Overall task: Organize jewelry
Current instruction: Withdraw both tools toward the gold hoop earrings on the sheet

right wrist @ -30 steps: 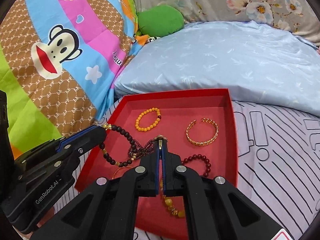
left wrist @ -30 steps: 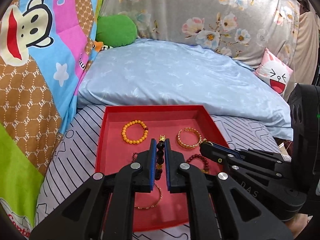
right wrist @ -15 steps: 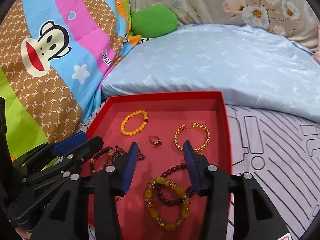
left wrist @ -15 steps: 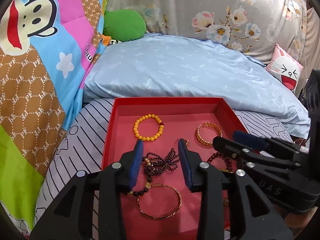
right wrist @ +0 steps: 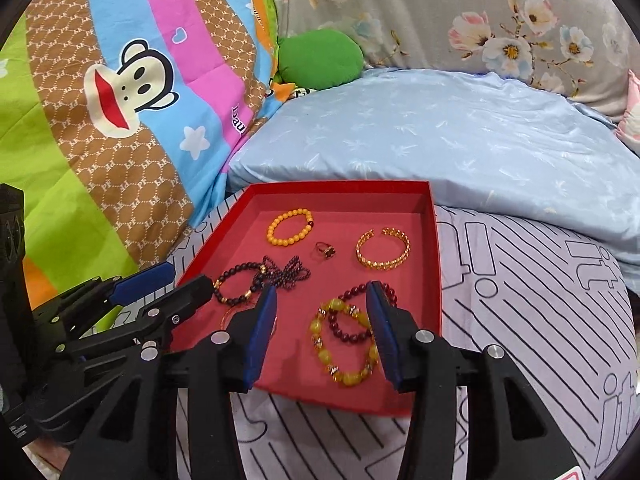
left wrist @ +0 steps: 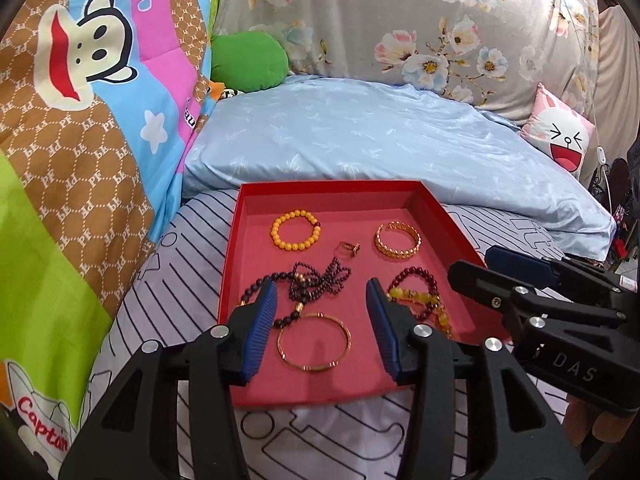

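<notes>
I note both jaws have just been opening, left gripper [left wrist: 320, 320] and right gripper [right wrist: 322, 322] now released and empty, dark bead strand [left wrist: 316, 280] dropped in the red tray [left wrist: 320, 194]; next piece pending.

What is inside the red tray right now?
The red tray holds an orange bead bracelet, small ring, gold cuff, dark bead strand, thin gold bangle, plus overlapping yellow and maroon bracelets, partly hidden by pads.

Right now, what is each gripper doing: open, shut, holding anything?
Left gripper: open, jaws just opened, holding nothing, above the red tray.
Right gripper: open, jaws just opened, holding nothing.
</notes>
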### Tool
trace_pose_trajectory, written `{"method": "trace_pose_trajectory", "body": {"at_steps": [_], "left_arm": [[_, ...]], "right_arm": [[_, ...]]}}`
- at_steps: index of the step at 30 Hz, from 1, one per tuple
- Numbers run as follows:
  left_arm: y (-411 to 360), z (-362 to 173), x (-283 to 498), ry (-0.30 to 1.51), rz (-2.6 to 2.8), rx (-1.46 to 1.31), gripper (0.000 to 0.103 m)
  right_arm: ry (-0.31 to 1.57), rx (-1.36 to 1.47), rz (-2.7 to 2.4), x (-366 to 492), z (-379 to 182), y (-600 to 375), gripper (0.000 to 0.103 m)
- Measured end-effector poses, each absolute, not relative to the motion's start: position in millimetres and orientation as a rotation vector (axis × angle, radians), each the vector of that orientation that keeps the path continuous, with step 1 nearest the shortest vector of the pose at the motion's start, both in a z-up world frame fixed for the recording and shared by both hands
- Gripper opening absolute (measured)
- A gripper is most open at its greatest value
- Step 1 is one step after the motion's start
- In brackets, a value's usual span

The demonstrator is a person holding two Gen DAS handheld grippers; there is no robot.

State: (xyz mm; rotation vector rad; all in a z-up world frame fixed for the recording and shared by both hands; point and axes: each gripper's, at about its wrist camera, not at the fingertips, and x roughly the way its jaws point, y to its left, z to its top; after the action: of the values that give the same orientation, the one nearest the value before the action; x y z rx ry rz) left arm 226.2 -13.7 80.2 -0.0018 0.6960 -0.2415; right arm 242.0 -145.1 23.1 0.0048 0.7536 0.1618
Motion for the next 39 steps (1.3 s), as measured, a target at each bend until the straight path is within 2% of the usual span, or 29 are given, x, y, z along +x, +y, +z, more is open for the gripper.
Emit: {"method": "trace_pose_trajectory", "body": {"at_steps": [13,25,39], "left_arm": [[0,74,172,0.724,-0.237,-0.044,0.044],[3,45,118,0.771,-0.214,-0.041,0.044],[-1,19,85,0.821,-0.224,-0.058,0.044]], "right_arm": [[0.772,0.007,0.135,178,15,-151,0.046],[0.84,0.01,0.085,120,-20,-164,0.046],[0.887,0.037,0.052,100,-51,-170,0.046]]}}
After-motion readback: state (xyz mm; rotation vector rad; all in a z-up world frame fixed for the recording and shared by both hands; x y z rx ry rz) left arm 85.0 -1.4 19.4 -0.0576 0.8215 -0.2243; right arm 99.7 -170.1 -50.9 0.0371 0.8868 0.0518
